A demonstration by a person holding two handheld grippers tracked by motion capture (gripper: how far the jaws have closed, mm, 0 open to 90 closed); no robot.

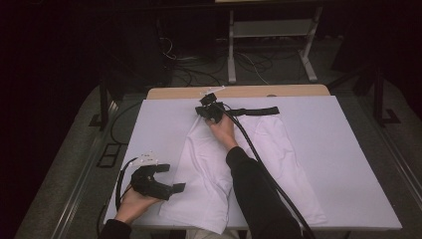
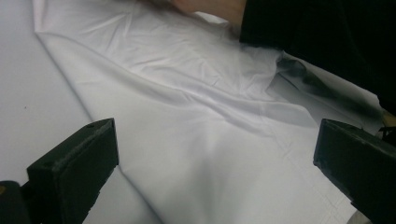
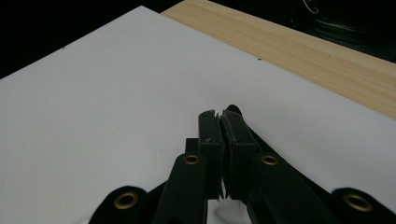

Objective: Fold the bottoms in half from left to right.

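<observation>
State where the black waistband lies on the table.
In the high view, the waistband lies at the far end of the white garment, just right of the right gripper.

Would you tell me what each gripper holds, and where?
The right gripper pinches the white garment's far edge by the black band; the left gripper is open, holding nothing.

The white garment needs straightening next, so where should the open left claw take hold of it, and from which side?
Probably the near left hem edge of the white garment. It lies flat beside the left claw, whose jaws stand wide open, so come in low from the left and slide one jaw under that free edge. The right claw is shut on the far end, which should keep the cloth taut.
</observation>
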